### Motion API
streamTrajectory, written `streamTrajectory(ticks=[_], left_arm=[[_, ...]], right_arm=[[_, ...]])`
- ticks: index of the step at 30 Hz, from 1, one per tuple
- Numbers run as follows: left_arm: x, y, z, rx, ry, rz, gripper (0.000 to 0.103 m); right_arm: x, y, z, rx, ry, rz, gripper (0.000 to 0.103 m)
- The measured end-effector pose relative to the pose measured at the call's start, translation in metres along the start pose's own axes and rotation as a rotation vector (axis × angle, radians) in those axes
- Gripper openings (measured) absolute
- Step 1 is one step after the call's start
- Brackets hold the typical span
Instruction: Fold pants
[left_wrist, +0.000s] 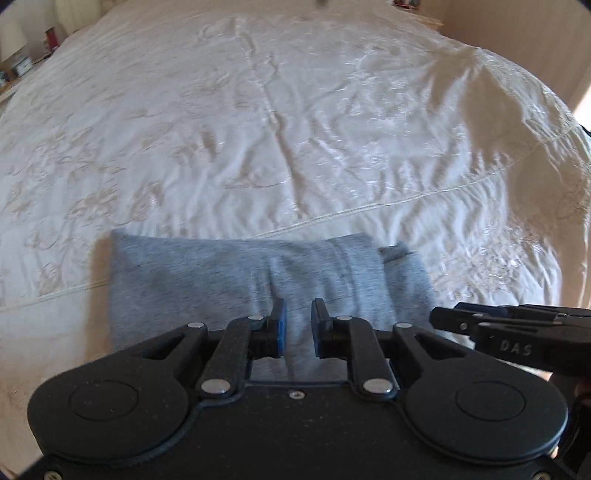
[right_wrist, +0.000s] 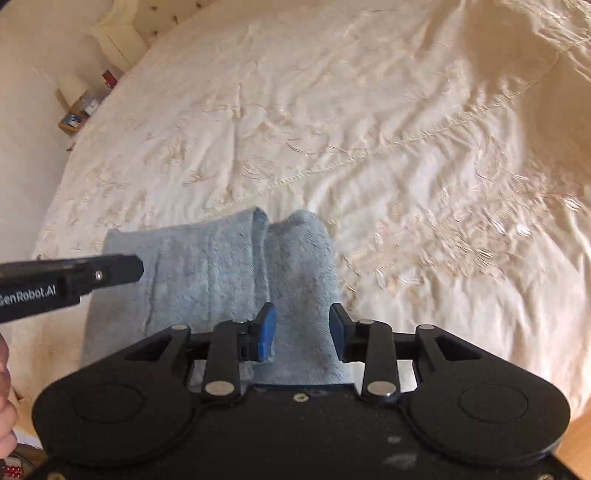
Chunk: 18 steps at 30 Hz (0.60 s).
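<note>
Right now both of my claws hang over the gray pants (left_wrist: 258, 280), which lie folded into a compact bundle on the cream embroidered bedspread (left_wrist: 295, 129), near its closest edge. My left gripper (left_wrist: 298, 325) points steeply down at the middle of the bundle. Its blue-padded jaws stand narrowly apart, a strip of gray cloth showing in the gap, and neither pad presses on the fabric. My right gripper (right_wrist: 303, 332) hangs over the right end of the bundle, where two rounded folds meet at a crease. Its jaws stand wider apart than the left pair. Cloth lies below and between them, and the left blue pad sits just beside a raised fold; I cannot tell whether it touches.

Each claw shows in the other's view. The right one pokes in at the right edge of the left wrist view, just beside the bundle's end. The left one reaches in from the left of the right wrist view, over the bundle's far end. A hand (right_wrist: 5, 398) shows at the left edge of the right wrist view. A wooden nightstand (right_wrist: 75, 110) stands beside the bed, well apart from the pants.
</note>
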<state>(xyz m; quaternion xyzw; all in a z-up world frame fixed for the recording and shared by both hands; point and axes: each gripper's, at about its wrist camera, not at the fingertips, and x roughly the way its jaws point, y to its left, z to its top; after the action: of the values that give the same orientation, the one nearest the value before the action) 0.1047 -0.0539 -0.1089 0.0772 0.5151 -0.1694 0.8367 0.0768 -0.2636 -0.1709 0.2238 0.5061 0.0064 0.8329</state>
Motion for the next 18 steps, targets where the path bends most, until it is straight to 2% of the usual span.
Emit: streamTrajectory(ticks=[4, 9, 12, 13, 14, 15, 18], left_arm=[[-0.01, 0.052, -0.013, -0.129, 0.028, 0.122, 0.024], [-0.019, 0.089, -0.04, -0.248, 0.071, 0.216, 0.024], [-0.021, 0.097, -0.052, -0.29, 0.087, 0.232, 0.024], [-0.02, 0.099, -0.053, -0.303, 0.091, 0.235, 0.024], [-0.019, 0.1, -0.054, -0.31, 0.094, 0.237, 0.024], [-0.017, 0.1, -0.053, -0.314, 0.096, 0.237, 0.024], [-0.018, 0.097, -0.051, -0.305, 0.09, 0.221, 0.024]], right_arm=[[0.031, 0.011, 0.012, -0.015, 0.071, 0.09, 0.04], [0.078, 0.011, 0.013, 0.005, 0.191, 0.066, 0.042], [0.085, 0.01, 0.012, 0.038, 0.197, 0.094, 0.044], [0.085, 0.013, 0.014, 0.023, 0.196, 0.116, 0.041], [0.081, 0.018, 0.015, -0.003, 0.2, 0.128, 0.019], [0.073, 0.025, 0.015, -0.038, 0.194, 0.111, 0.01], [0.04, 0.043, 0.021, -0.118, 0.126, 0.123, 0.006]])
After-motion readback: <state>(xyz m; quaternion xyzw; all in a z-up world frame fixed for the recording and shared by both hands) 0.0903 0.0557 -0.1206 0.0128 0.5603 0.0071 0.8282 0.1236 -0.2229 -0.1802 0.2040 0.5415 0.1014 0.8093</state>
